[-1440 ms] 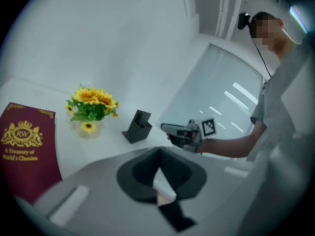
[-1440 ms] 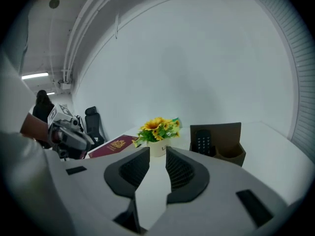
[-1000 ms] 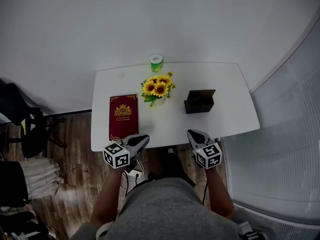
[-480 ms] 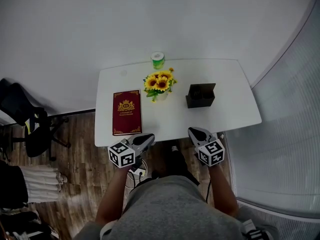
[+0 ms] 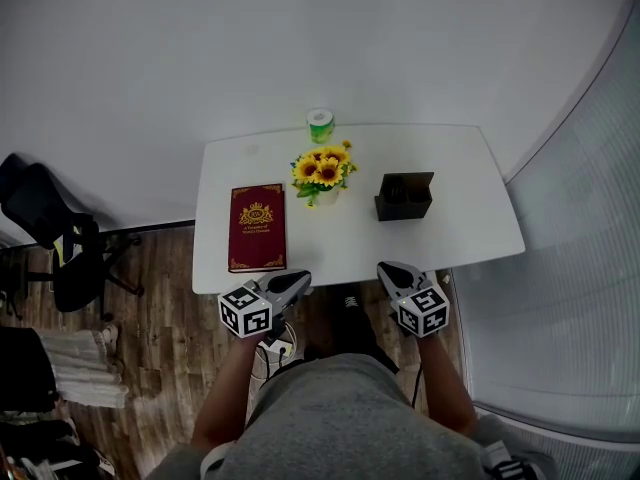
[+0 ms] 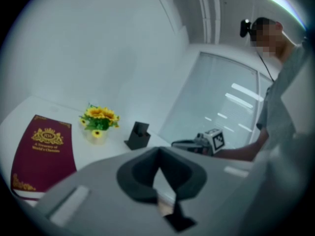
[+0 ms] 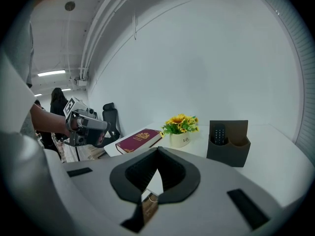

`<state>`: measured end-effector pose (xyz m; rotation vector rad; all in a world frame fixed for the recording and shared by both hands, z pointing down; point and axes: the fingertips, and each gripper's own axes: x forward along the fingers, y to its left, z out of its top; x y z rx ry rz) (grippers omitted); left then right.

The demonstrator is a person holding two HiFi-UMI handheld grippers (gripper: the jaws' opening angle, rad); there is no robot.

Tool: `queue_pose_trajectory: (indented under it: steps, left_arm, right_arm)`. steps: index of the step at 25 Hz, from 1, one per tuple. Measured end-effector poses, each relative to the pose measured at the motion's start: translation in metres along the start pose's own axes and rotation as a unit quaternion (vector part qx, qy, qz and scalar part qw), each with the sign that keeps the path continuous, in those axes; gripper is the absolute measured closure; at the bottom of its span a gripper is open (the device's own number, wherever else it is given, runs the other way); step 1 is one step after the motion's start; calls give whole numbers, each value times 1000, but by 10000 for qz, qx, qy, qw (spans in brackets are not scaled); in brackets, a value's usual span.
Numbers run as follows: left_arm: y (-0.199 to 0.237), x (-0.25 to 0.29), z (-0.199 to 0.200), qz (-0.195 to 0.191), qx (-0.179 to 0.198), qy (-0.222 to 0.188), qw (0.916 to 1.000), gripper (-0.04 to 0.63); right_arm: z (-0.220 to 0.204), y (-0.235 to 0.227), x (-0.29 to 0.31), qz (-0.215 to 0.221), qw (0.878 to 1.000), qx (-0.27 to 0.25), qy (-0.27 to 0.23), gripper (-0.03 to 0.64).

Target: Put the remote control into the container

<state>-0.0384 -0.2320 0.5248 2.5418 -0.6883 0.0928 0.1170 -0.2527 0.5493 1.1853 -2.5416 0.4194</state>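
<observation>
Grey short-sleeved top [image 5: 340,408] is worn, forearms left uncovered. A black head-mounted camera [image 6: 244,27] is seen in the left gripper view, and a thin dark cable [image 6: 264,66] is run down from it across the top. The left gripper [image 5: 297,280] and right gripper [image 5: 386,268] are built alike: light-grey moulded bodies, tapered noses, dark rounded jaw pads. 1 cube is fitted per gripper, left cube [image 5: 245,313] and right cube [image 5: 422,311], with faces covered in black-and-white square markers. Dark rectangular recesses are seen on the grey housings in both gripper views.
</observation>
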Motion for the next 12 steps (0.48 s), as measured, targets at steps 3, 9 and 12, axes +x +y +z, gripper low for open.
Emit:
queue_pose_trajectory:
  steps: [3,9,12]
  left_arm:
    - [1,0,-1,11,-6,18,10000,594]
    - [1,-3,-3,0,-2,82,10000,594]
    - [0,-6,-3,-2,-3,94,10000,594]
  right_arm:
    - [0,1,2,24,10000,-46,12,601]
    - [2,5,4,50,9999,-94,44,601]
    - [2,7,4,57,9999,-114,65,601]
